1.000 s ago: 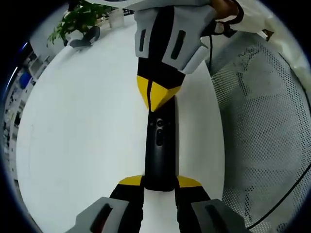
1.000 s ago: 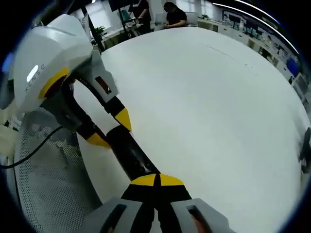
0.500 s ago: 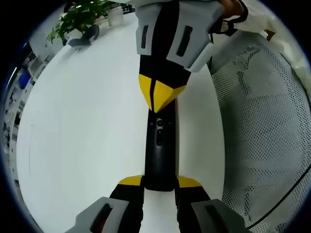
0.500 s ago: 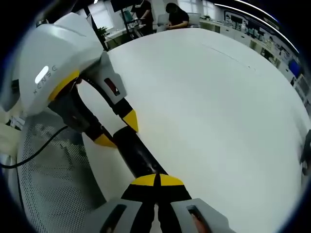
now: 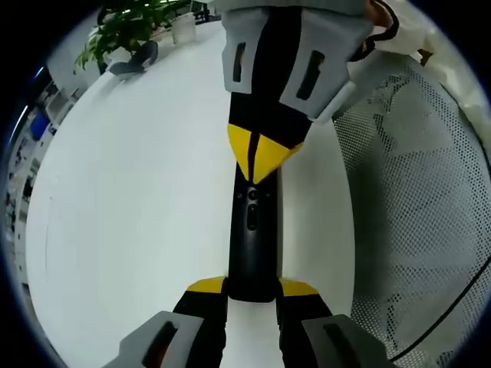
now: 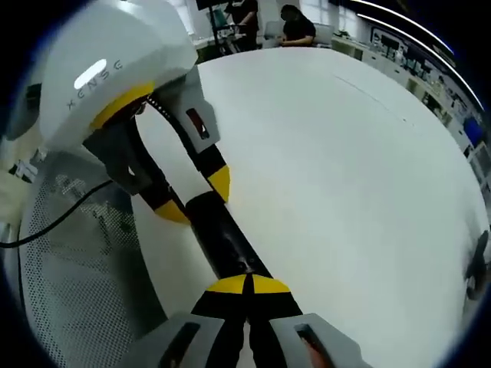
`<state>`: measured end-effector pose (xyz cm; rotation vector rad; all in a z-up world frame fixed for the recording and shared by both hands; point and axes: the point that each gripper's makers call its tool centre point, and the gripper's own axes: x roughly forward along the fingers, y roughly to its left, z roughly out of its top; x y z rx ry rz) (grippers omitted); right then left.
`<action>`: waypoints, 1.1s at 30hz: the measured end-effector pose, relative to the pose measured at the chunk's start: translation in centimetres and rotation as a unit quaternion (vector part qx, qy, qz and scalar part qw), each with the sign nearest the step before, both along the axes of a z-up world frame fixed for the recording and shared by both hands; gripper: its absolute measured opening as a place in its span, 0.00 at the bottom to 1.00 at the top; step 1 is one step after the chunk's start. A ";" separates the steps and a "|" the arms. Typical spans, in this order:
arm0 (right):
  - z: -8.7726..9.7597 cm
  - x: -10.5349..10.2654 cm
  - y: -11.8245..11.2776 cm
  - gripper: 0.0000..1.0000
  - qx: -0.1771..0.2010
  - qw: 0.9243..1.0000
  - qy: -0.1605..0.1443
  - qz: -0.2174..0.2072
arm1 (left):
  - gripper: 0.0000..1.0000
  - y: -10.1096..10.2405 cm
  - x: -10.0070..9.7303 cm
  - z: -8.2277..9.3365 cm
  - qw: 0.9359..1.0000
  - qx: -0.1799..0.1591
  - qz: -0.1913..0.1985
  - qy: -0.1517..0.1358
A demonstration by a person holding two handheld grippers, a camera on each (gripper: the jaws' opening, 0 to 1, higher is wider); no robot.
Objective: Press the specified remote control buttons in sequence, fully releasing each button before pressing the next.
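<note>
Table [image 5: 138,199]: large, white, round-edged; carries the remote.

Mesh chair [image 5: 414,215]: white perforated seat beside the table edge, at the right of the left gripper view and the lower left of the right gripper view.

Left gripper [image 5: 252,288]: grey body, black jaws with yellow tips. Jaws closed on the near end of the remote, one tip on each side. In the right gripper view it enters from the upper left [image 6: 196,203].

Right gripper [image 6: 247,285]: same build. Jaws pressed together, nothing between them; joined tips rest on the remote's top face near its far end, seen in the left gripper view [image 5: 257,157].

Remote [image 5: 252,245]: slim, black, lying on the table near the edge beside the chair, buttons visible just below the right gripper's tips.

Plant [image 5: 126,31]: green, potted, at the far side of the table.
</note>
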<state>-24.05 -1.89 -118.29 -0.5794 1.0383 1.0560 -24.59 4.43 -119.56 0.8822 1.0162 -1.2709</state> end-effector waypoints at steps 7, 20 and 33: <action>-0.1 0.0 -0.1 0.00 -0.002 1.000 0.008 -0.005 | 0.22 0.0 0.0 0.0 1.000 -0.002 -0.002 0.000; -0.1 -0.1 0.0 0.00 0.006 1.000 -0.003 -0.024 | 0.22 0.0 0.0 0.0 1.000 0.004 -0.001 0.002; 0.1 -0.1 0.0 0.00 0.004 1.000 -0.001 -0.031 | 0.22 0.0 0.0 0.0 1.000 0.010 -0.002 0.000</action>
